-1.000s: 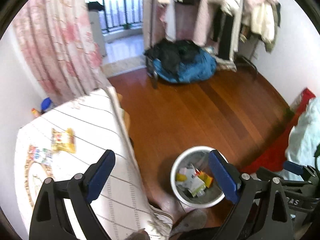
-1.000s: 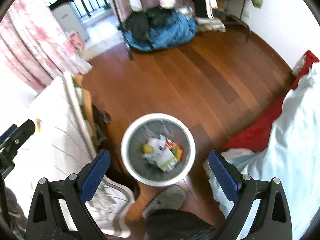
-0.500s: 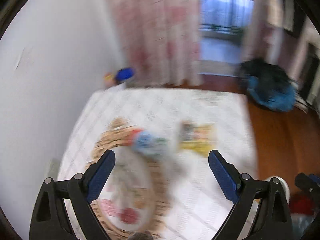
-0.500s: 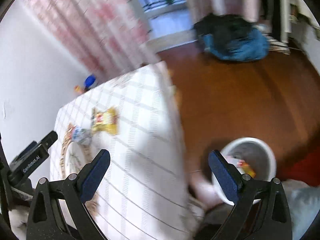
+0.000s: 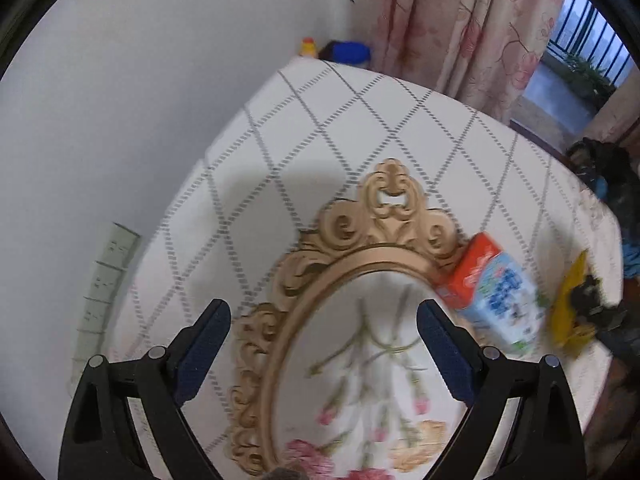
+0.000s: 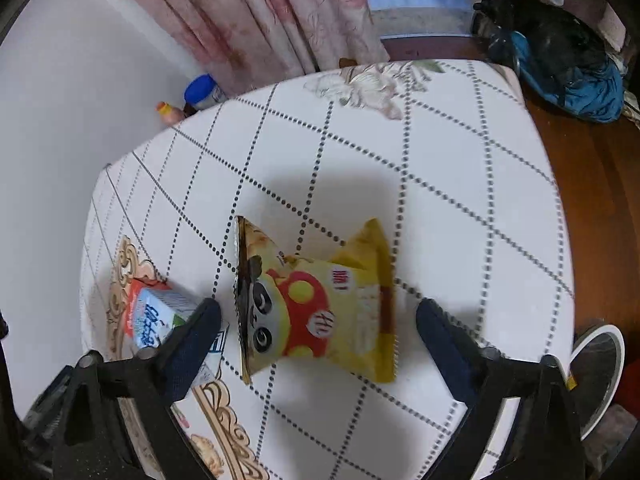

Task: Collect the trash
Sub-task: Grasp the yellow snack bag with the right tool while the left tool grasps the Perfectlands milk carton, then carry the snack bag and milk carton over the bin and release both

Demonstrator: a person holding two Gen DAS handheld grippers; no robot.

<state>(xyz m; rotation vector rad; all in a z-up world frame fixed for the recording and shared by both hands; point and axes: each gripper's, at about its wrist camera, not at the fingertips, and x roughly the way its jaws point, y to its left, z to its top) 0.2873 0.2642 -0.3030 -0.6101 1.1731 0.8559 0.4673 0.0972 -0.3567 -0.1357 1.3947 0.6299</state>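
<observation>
The left hand-held gripper (image 5: 323, 338) hangs over the table (image 5: 400, 128) with its jaws spread wide and nothing between them. Under it the white tablecloth with dotted grey diamonds carries a printed gold scrolled oval frame (image 5: 372, 220) filled with pink flowers. At about 3 o'clock from this gripper, just outside its right finger, a small milk carton (image 5: 494, 290) in red, white and blue lies on its side across the frame's edge, somewhat blurred. Further out at 3 o'clock the yellow snack bag (image 5: 568, 304) shows edge-on, with part of the other gripper dark against it.

In the right wrist view the right hand-held gripper (image 6: 318, 322) is also wide open and empty. The yellow snack bag (image 6: 320, 308), printed with a red mushroom and a panda face, lies flat on the table (image 6: 460, 152) directly between its two fingers, apart from both. The milk carton (image 6: 156, 316) sits at 9 o'clock, partly hidden behind the left finger, just beside the bag.

At 11 o'clock beyond the table's far edge stand a blue-capped bottle (image 6: 202, 92) and a smaller orange-topped one by the white wall. Pink floral curtains (image 6: 256, 20) hang at 12 o'clock. A white-rimmed wastebasket (image 6: 600, 376) stands on the wooden floor at 4 o'clock, and a blue and black bundle (image 6: 560, 56) lies at 1 o'clock.
</observation>
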